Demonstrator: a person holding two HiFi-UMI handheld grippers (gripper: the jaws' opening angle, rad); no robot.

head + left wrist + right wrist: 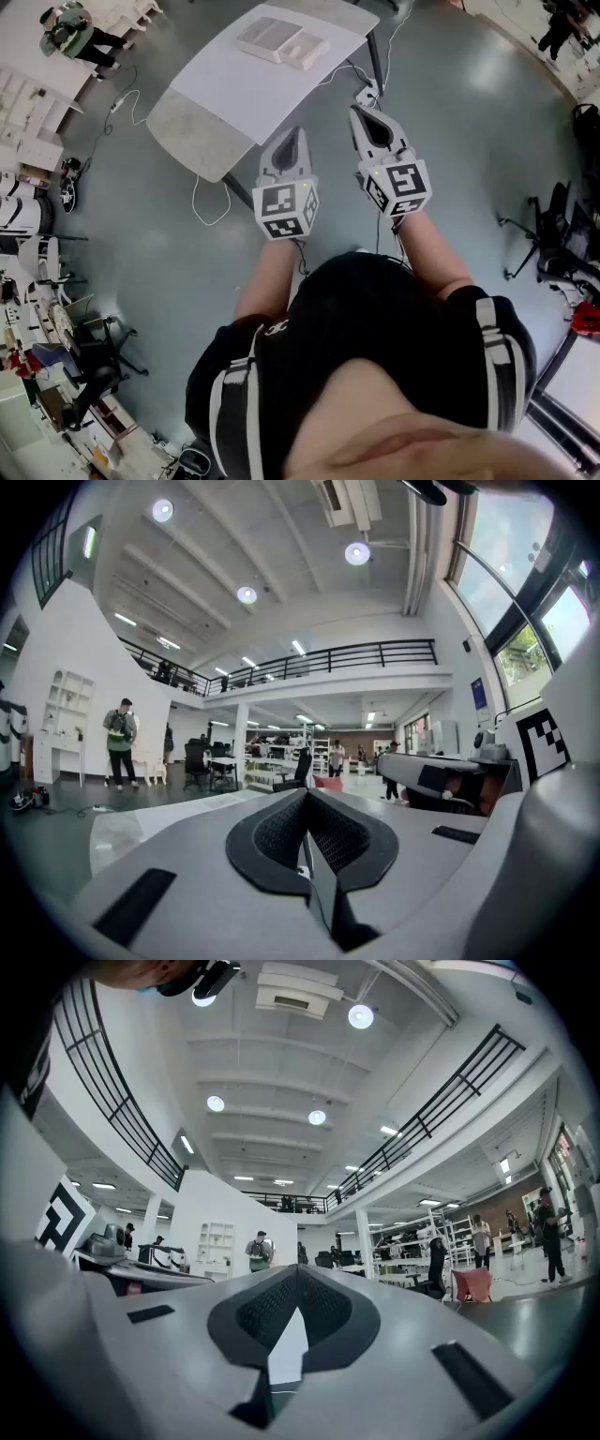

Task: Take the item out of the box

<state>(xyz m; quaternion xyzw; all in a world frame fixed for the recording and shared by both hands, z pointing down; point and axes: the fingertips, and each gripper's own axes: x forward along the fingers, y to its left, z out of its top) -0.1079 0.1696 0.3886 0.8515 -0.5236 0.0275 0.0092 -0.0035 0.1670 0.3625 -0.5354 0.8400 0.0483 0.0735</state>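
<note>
Box [281, 42] lies on table [230, 89] beyond left hand-held gripper [292, 133] and right hand-held gripper [362, 112], both pointing forward, jaws pressed together.

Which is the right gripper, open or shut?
Shut. On the right gripper the jaws meet at their tips, with nothing between them.

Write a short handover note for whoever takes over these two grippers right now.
Left gripper: fingers shut, empty, held short of the pale rectangular table.
Right gripper: fingers shut, empty, beside it.
Flat white box lies on the table's far part, untouched.
Done: nothing yet.
Left: reach the box and take the item out; what is inside cannot be made out.
</note>
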